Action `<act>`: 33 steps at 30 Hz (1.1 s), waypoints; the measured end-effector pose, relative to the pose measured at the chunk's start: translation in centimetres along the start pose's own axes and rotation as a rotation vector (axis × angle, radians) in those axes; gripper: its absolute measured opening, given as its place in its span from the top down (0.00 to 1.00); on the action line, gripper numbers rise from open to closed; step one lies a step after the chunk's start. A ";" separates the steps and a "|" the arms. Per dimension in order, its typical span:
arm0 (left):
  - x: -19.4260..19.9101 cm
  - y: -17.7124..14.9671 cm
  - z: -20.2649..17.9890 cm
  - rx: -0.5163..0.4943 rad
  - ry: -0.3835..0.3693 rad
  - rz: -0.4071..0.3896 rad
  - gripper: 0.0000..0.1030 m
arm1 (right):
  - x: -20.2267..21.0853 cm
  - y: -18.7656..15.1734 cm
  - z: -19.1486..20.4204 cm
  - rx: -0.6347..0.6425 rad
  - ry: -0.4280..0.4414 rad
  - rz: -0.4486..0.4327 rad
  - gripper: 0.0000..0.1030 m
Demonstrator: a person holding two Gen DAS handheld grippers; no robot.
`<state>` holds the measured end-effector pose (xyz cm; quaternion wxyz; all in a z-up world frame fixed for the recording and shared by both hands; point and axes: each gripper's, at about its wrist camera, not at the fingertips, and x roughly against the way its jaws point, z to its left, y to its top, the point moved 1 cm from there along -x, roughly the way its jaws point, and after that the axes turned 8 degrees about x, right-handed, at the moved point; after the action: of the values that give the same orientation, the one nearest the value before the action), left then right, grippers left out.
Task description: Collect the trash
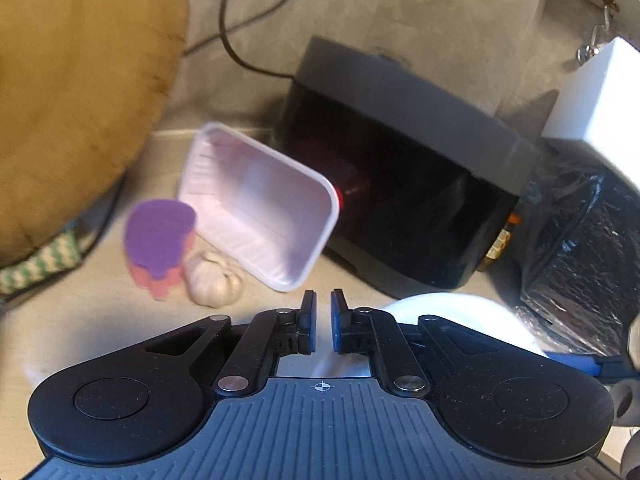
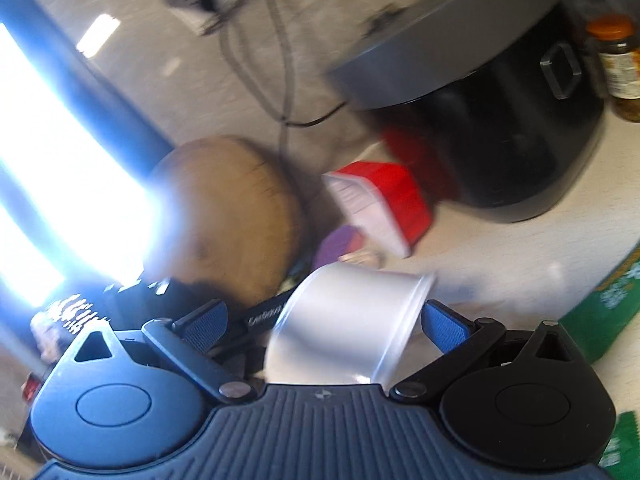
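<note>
Beige counter [image 1: 360, 280], ribbed plastic tray [image 1: 260, 204] (tilted), knobbly garlic [image 1: 214, 274]

Both handheld grippers: black ribbed bodies, round side discs, silver pivot screws; left gripper [image 1: 323, 322] black-padded, right gripper [image 2: 322, 320] blue-padded.

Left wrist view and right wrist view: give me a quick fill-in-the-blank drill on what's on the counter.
1. The garlic bulb lies beside a ____ scrubber.
2. The plastic tray leans against the ____ appliance.
3. The tray's outside is ____.
4. The right hand-held gripper has a ____ tub between its fingers.

Missing: purple; black; red; white
</note>
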<state>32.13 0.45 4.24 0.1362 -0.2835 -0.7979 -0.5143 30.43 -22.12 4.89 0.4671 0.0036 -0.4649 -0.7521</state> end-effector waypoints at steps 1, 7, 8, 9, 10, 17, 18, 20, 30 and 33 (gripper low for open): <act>1.1 0.1 0.1 -0.004 0.002 -0.011 0.89 | -0.2 -0.2 0.2 -0.002 0.028 0.013 0.00; 7.9 -0.2 -1.6 -0.112 0.022 -0.119 0.89 | -1.3 -1.5 0.8 -0.094 0.182 0.040 0.00; 9.1 -0.7 -2.3 -0.162 0.041 -0.148 0.89 | -1.5 -1.7 1.1 -0.105 0.197 0.041 0.00; 10.5 -1.5 -3.3 -0.230 0.071 -0.184 0.89 | -1.7 -1.8 1.3 -0.116 0.207 0.042 0.00; 11.8 -2.3 -4.2 -0.296 0.097 -0.219 0.89 | -1.8 -1.9 1.5 -0.128 0.220 0.043 0.00; 15.0 -9.0 -8.6 -0.647 0.192 -0.249 0.83 | -2.4 -2.7 2.9 -0.160 0.263 0.013 0.00; 14.9 -9.0 -8.7 -0.628 0.191 -0.243 0.83 | -1.9 -2.8 3.1 -0.133 0.195 -0.020 0.00; 14.5 -8.0 -8.7 -0.551 0.176 -0.237 0.83 | -0.2 -3.0 3.9 -0.045 0.011 -0.130 0.00; 6.1 -3.3 -11.6 -0.466 0.310 -0.204 0.81 | 6.4 -5.7 2.5 0.221 -0.683 -0.257 0.00; 3.8 -3.9 -11.7 -0.552 0.448 -0.197 0.80 | 7.5 -6.9 1.0 0.217 -0.702 -0.215 0.00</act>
<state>25.89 -10.06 8.39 0.1757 -0.1119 -0.6031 -0.7700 20.99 -25.81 3.79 0.1949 -0.1559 -0.6704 -0.6987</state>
